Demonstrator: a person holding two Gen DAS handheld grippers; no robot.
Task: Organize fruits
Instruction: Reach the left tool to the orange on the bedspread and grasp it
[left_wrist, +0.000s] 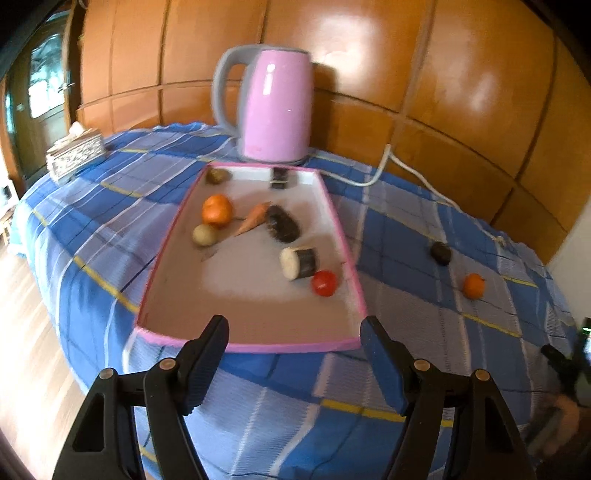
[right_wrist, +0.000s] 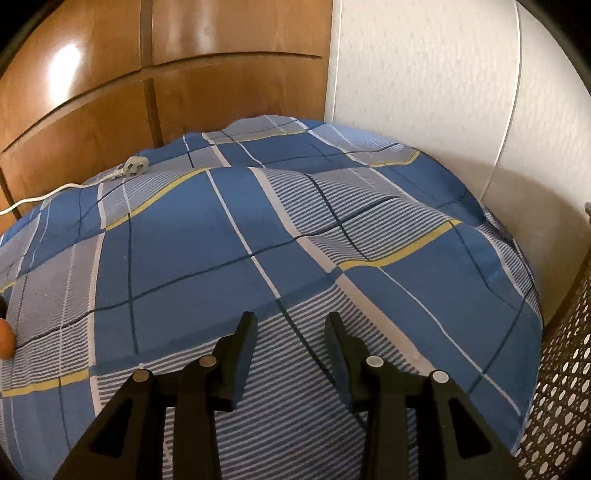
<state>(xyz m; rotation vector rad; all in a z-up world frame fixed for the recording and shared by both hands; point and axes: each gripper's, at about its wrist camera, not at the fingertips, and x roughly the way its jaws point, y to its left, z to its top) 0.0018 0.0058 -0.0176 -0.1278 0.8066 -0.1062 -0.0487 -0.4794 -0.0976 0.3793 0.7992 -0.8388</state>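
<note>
**A:** Start at the left. What could go wrong there?

**B:** The left gripper (left_wrist: 293, 326) hangs over the near rim of the pink-edged tray (left_wrist: 255, 347), jaws wide apart, nothing between them. If it drops from here, a finger could catch that rim and tip or shove the tray, and the round pieces inside would roll.

**A:** Which pieces?

**B:** An orange (left_wrist: 217, 210) beside a carrot (left_wrist: 255, 219), a small pale round fruit (left_wrist: 204, 235) just below the orange, and a red tomato (left_wrist: 324, 283) close to the tray's right wall. The tomato sits next to a pale-ended cylinder (left_wrist: 298, 261); a nudge to either would likely move both.

**A:** And right of the tray?

**B:** Two pieces lie loose on the checked cloth (left_wrist: 406, 306): a dark item (left_wrist: 440, 253) and a second orange (left_wrist: 473, 285). The cloth is rumpled, so a glancing touch could send that orange rolling toward the table edge.

**A:** The right gripper?

**B:** The right gripper (right_wrist: 290, 325) is partly open and empty, aimed at bare cloth. The second orange shows only at the far left edge of its view. Closing here would pinch fabric, I think, and a tug on the cloth might shift everything on it.
</note>
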